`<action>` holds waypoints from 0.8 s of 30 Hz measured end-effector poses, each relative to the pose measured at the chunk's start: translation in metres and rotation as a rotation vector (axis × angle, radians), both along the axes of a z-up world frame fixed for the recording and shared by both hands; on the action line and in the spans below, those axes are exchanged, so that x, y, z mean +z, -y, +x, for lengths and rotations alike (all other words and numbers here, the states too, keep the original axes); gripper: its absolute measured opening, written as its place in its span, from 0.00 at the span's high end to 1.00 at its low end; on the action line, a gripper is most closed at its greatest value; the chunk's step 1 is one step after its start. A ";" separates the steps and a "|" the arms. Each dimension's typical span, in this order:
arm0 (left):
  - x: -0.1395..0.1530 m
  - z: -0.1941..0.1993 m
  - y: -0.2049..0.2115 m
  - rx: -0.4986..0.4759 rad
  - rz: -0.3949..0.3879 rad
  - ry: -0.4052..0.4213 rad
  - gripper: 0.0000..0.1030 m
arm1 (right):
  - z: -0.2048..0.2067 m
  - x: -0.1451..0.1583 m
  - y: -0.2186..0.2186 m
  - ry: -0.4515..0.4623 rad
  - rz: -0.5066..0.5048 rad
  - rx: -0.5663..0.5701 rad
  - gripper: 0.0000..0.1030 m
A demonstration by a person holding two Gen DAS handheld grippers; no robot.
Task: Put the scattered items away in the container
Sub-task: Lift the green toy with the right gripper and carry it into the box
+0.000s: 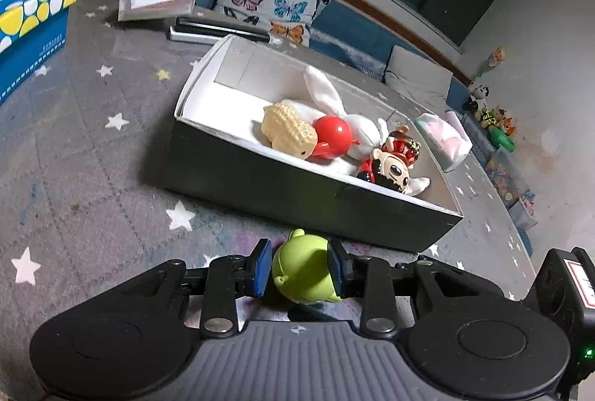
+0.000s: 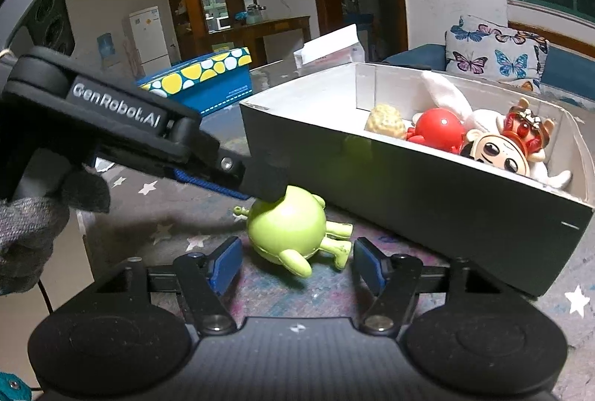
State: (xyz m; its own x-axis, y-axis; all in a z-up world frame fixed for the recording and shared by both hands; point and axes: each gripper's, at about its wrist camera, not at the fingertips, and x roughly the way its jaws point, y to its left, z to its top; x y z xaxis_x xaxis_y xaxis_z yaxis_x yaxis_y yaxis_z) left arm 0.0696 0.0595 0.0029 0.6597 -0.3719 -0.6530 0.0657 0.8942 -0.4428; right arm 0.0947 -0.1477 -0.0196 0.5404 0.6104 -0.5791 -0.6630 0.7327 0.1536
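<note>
Left gripper (image 1: 299,267) pinches round green plastic figure (image 1: 303,271) beside dark cardboard box (image 1: 297,189) (right gripper (image 2: 293,265) wide open, empty)

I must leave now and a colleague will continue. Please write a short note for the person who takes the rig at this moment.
Left gripper: jaws shut on the green toy, which lies on the star mat beside the box.
Right gripper: open, holds nothing, hovers close to the same toy.
Done: peanut toy, red ball toy, white plush and doll are in the box.
Left: lift the green toy into the box.
</note>
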 end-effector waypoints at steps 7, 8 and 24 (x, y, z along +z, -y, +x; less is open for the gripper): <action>0.000 0.002 0.002 -0.022 -0.007 -0.010 0.65 | 0.003 0.001 -0.001 -0.005 0.006 -0.010 0.40; 0.000 0.002 0.003 -0.021 -0.003 -0.012 0.65 | 0.003 0.001 -0.002 -0.004 0.006 -0.010 0.40; -0.003 -0.002 0.000 -0.015 -0.046 -0.017 0.66 | -0.006 0.004 0.000 0.025 -0.010 -0.006 0.41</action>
